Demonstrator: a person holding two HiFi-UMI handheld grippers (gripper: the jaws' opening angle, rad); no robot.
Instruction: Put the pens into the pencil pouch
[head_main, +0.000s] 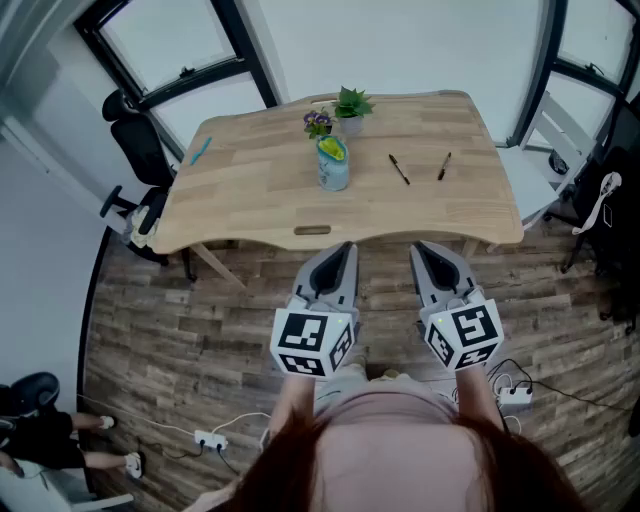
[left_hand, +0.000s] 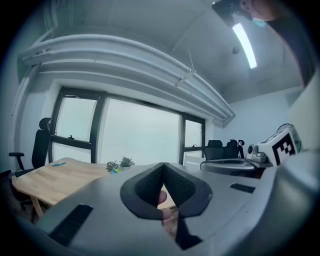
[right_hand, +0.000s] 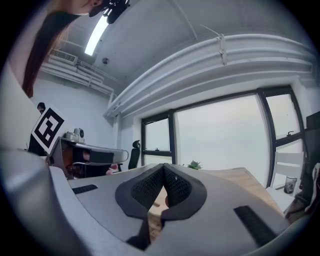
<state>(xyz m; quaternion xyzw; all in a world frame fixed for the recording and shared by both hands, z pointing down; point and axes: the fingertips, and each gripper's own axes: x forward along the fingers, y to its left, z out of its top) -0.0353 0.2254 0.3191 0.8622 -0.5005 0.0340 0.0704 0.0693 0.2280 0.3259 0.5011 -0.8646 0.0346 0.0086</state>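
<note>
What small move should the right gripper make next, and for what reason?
Probably bring the right gripper forward over the table toward the right-hand dark pen, opening its jaws. They are shut and empty, the gripper hangs short of the table edge, and that pen lies outside the pouch.

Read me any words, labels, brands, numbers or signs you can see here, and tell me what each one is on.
No text can be read in any view.
On the left tongs and the right tongs: black-and-white square marker patterns only, no letters.
On the pencil pouch: any print is too small to tell.
</note>
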